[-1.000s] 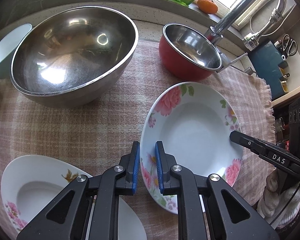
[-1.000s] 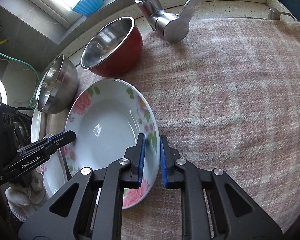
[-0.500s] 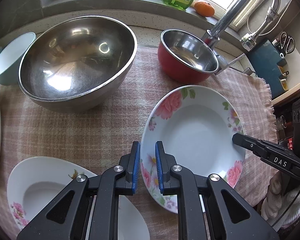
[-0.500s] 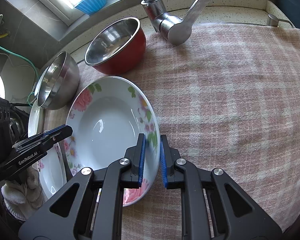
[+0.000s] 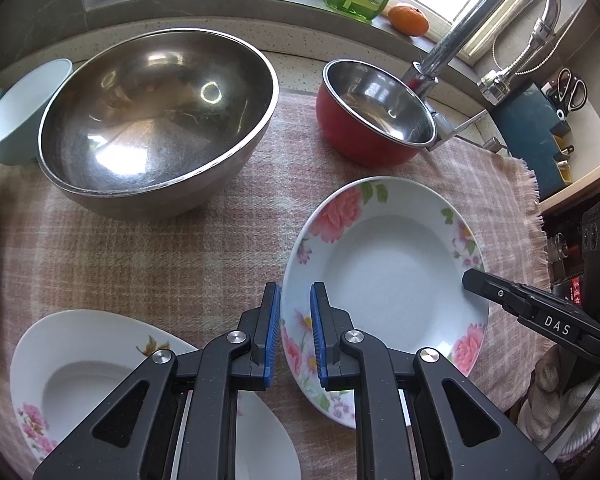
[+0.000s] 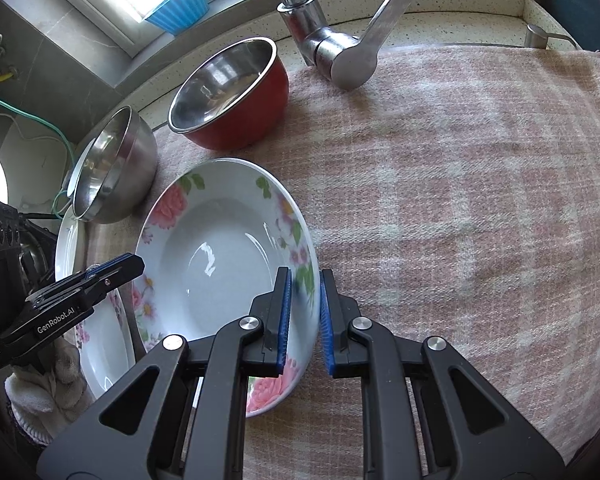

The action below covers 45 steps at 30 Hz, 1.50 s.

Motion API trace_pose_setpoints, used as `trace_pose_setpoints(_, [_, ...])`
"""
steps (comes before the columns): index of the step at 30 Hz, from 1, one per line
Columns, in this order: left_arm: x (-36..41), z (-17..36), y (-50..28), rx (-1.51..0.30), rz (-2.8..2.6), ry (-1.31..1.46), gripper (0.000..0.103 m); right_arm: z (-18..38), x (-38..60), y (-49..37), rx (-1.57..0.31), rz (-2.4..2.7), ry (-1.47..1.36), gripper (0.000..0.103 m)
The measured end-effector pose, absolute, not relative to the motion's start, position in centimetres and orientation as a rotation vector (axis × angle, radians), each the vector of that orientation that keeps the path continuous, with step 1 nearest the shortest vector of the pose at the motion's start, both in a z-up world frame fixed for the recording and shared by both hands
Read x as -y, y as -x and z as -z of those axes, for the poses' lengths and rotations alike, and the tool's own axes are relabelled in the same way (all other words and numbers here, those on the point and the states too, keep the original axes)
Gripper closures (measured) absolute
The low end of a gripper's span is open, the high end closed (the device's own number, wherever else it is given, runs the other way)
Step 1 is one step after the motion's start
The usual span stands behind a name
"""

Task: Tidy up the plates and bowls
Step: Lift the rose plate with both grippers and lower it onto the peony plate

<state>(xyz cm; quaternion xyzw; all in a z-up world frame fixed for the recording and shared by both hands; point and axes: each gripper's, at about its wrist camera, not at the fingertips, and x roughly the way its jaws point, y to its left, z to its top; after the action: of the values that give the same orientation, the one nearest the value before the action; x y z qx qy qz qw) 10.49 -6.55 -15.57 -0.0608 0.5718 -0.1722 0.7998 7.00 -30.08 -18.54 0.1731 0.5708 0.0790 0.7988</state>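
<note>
"DAS" on right tool (image 5: 470,280), "GenRobot.AI" on left tool (image 6: 134,261)

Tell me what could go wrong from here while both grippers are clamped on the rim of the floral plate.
1. The left gripper and right gripper pinch only the thin rim of the floral plate on opposite sides; uneven pulling could let it slip or stress it.
2. The red bowl and faucet sit just beyond; a forward swing could knock them.
3. A second floral plate lies beside the left gripper and could be clipped.
</note>
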Motion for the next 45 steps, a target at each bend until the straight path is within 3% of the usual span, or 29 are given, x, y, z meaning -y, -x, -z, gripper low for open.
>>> trace_pose_setpoints(25, [6.3,15.1,-9.6,-1.229,0.391,0.144,0.09,18.6,30.3,-6.3,-1.244,-0.18,-0.422,0.088])
trace_pose_setpoints(45, [-3.8,12.0,-5.4,-1.172,0.297,0.224,0.09,13.6,20.8,-3.5,-1.21,-0.345,-0.319,0.089])
